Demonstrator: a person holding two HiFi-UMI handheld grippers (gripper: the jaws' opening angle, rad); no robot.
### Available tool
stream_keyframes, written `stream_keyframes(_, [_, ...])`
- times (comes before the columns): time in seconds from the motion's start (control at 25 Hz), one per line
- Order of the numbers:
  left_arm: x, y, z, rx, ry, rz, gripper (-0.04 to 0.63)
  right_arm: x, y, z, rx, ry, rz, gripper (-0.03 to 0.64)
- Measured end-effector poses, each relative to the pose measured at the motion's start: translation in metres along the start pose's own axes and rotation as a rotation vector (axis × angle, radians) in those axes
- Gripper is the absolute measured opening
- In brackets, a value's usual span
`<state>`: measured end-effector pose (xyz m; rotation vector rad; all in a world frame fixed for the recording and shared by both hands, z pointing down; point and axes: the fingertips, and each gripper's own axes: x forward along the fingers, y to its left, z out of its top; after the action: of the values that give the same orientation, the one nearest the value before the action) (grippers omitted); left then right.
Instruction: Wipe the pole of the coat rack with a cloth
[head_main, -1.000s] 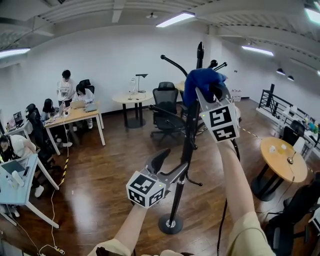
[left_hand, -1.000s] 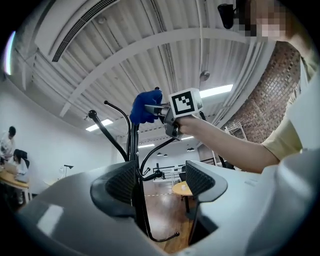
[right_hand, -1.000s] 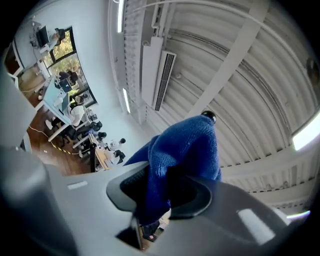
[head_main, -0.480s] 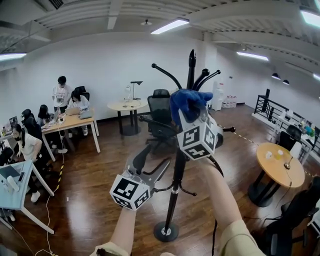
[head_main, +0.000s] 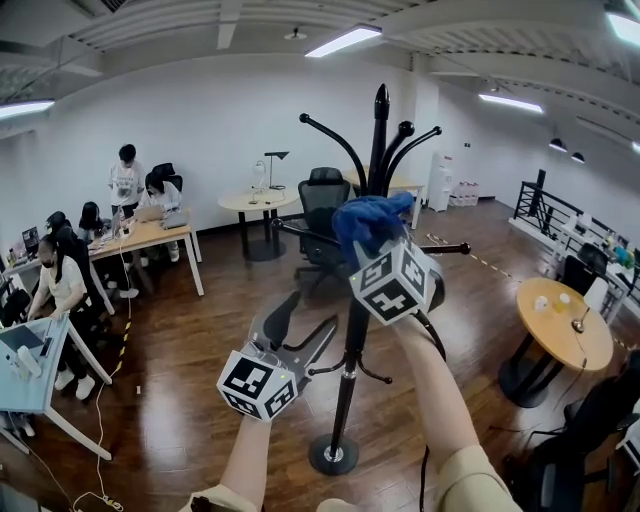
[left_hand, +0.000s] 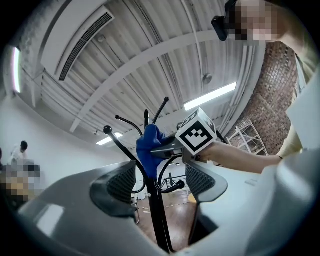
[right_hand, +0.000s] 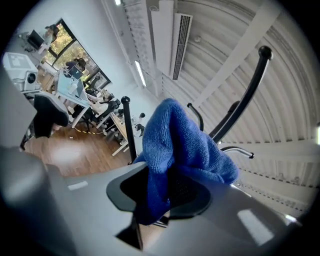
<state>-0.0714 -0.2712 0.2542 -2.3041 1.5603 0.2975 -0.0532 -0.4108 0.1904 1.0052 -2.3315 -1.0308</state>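
Note:
The black coat rack pole rises from a round base to curved hooks at the top. My right gripper is shut on a blue cloth and holds it against the pole just below the hooks. In the right gripper view the cloth bunches over the jaws of that gripper. My left gripper is lower and to the left, open. In the left gripper view the pole shows in the gap of the left gripper, and the cloth is above.
Several people sit or stand at desks on the left. A black office chair and a round table stand behind the rack. A round wooden table is at the right. The floor is dark wood.
My right gripper has slid the blue cloth down the pole, from near the top to just below the hooks. The left gripper has stayed low and open.

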Motion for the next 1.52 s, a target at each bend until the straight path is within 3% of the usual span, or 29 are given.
stream_keyframes(0.16, [0.002, -0.004, -0.001, -0.003, 0.003, -0.002, 0.291, 0.0, 0.015, -0.017, 0.075, 0.072, 0.108, 0.097])
stream_keyframes(0.32, [-0.001, -0.006, -0.005, -0.008, 0.011, 0.003, 0.291, 0.003, 0.036, -0.033, 0.187, 0.171, 0.273, 0.095])
stream_keyframes(0.6, [-0.003, -0.005, -0.009, -0.029, 0.014, 0.019, 0.29, 0.006, 0.068, -0.067, 0.241, 0.369, 0.504, 0.094])
stream_keyframes(0.84, [-0.009, -0.004, -0.009, -0.031, 0.015, 0.029, 0.29, -0.008, 0.079, -0.069, 0.357, 0.407, 0.641, 0.091])
stream_keyframes(1.0, [-0.013, -0.007, -0.01, -0.033, 0.021, 0.025, 0.29, -0.043, 0.083, -0.06, 0.328, 0.412, 0.728, 0.091])
stream_keyframes(1.08, [-0.013, -0.01, -0.009, -0.034, 0.024, 0.013, 0.291, -0.059, 0.079, -0.049, 0.285, 0.379, 0.725, 0.091])
stream_keyframes(1.16, [-0.01, -0.016, -0.007, -0.033, 0.025, -0.003, 0.291, -0.069, 0.06, -0.03, 0.295, 0.267, 0.667, 0.091])
stream_keyframes(1.36, [-0.004, -0.03, -0.009, -0.044, 0.028, -0.042, 0.291, -0.102, -0.039, 0.024, 0.441, -0.114, 0.404, 0.089])
stream_keyframes(1.52, [-0.001, -0.033, -0.015, -0.053, 0.036, -0.041, 0.291, -0.125, -0.123, 0.04, 0.462, -0.269, 0.189, 0.091])
